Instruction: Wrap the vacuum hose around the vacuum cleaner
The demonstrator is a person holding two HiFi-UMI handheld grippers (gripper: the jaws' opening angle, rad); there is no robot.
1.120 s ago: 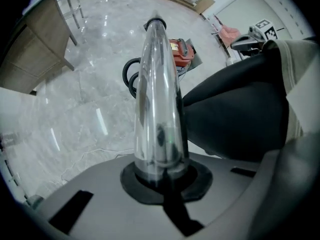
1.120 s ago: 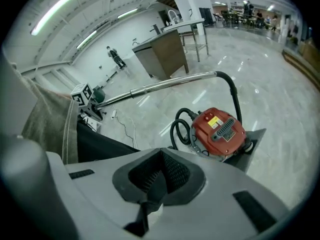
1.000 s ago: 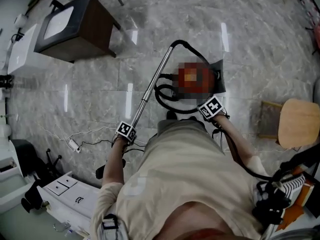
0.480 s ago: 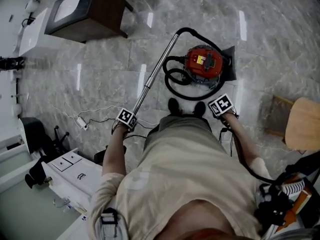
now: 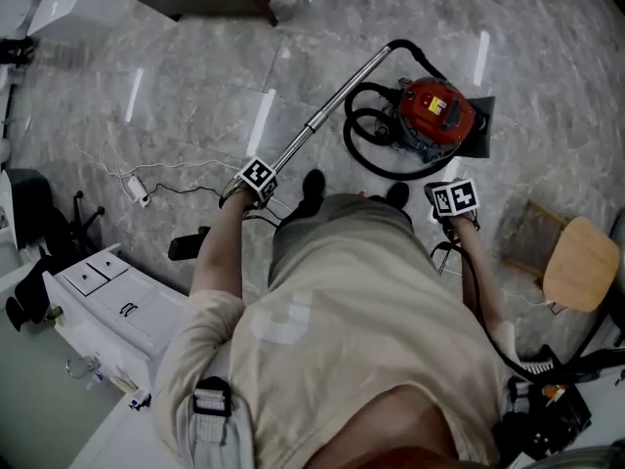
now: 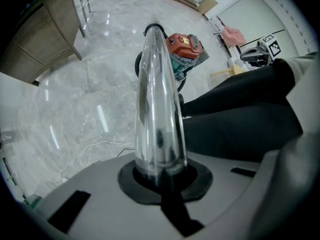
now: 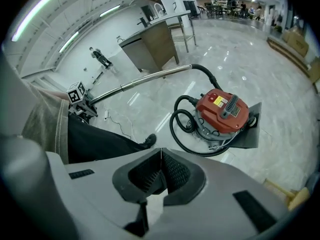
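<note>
Vacuum stood on floor ahead of both grippers, hose looped beside it. Left gripper clamped on the wand; right gripper closed, empty, just short of vacuum

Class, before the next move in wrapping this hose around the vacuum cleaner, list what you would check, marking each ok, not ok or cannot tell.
1. Grip of left tongs on metal tube: ok.
2. Spare right tongs empty for the hose: ok, shut on nothing.
3. Join of hose and metal tube: ok.
4. Wrap of hose around vacuum cleaner: not ok, loose loops lie on the floor.
5. Reach to vacuum cleaner: cannot tell.
</note>
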